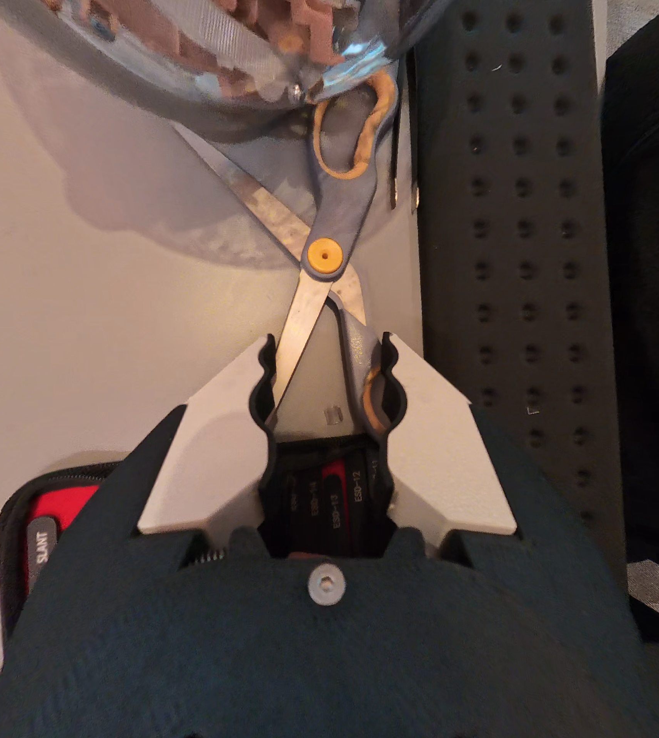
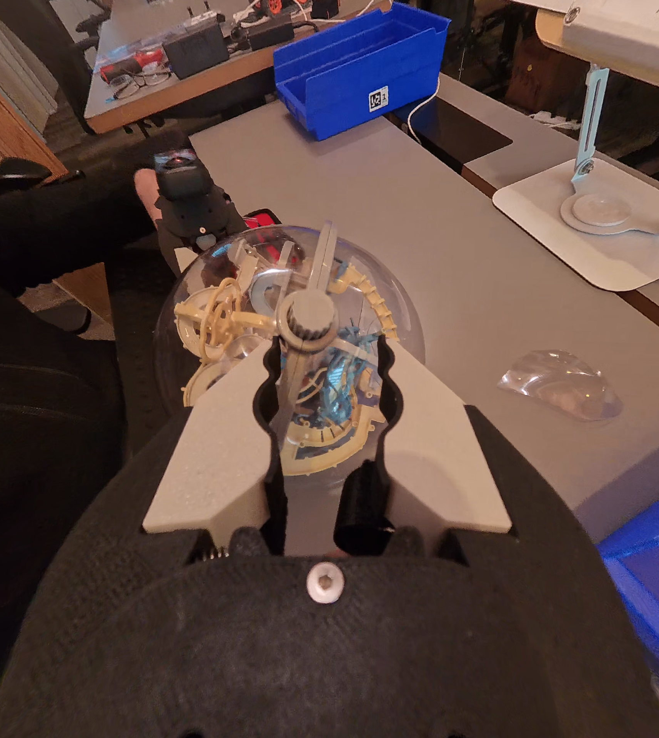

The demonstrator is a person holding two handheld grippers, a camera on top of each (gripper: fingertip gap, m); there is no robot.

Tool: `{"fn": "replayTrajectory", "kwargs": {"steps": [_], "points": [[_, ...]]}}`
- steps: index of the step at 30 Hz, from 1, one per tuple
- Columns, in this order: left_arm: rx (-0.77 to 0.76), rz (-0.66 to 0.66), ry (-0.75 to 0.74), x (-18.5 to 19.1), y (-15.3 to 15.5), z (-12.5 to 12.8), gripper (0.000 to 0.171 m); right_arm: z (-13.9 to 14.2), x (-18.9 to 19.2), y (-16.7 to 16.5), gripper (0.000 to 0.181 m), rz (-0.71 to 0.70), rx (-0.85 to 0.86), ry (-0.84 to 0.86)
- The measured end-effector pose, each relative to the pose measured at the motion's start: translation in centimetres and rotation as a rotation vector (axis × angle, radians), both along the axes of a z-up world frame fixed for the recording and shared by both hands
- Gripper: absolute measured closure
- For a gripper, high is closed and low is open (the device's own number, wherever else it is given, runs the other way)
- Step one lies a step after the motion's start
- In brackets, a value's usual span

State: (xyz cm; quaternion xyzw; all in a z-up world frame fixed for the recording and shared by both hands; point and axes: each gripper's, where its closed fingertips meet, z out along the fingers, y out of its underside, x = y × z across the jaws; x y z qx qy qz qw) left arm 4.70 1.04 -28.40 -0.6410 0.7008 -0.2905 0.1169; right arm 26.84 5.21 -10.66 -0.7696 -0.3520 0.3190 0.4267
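Observation:
In the left wrist view my left gripper (image 1: 328, 347) is shut on a pair of grey scissors (image 1: 342, 215) with an orange pivot, spread open. One blade lies against the left finger and one handle loop against the right finger. The other blade runs up-left under a clear sphere (image 1: 208, 52). In the right wrist view my right gripper (image 2: 330, 347) is open, close over that clear sphere (image 2: 240, 303), which holds cream and blue tracks and has a grey knob (image 2: 308, 315) just past the fingertips. I cannot tell if it touches the sphere. The left gripper (image 2: 200, 235) shows behind the sphere.
The sphere sits near the edge of a grey table (image 2: 419, 223), which also holds a clear plastic dome piece (image 2: 555, 383), a blue bin (image 2: 360, 68) and a white stand base (image 2: 599, 247). A black perforated panel (image 1: 519, 239) and a black tool case (image 1: 12, 527) flank the left gripper. The left gripper's tips are roughly 30 centimetres from the right gripper's.

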Motion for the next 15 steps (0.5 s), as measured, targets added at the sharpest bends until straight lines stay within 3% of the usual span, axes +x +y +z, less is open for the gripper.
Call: {"fn": "replayTrajectory", "kwargs": {"steps": [4, 9, 15], "points": [[-0.078, -0.060, -0.005, 0.0, -1.7, 0.1, 0.141, 0.0, 0.6, -0.2, 0.135, -0.042, -0.008, 0.039], [-0.114, -0.007, -0.041, 0.3, -1.7, 0.1, 0.141, 0.0, 1.6, -0.8, 0.136, -0.082, -0.013, 0.083], [0.003, 0.020, -0.050, -0.1, -1.2, 0.6, 0.142, 0.1, 2.5, -1.1, 0.131, -0.117, -0.004, 0.152]]}}
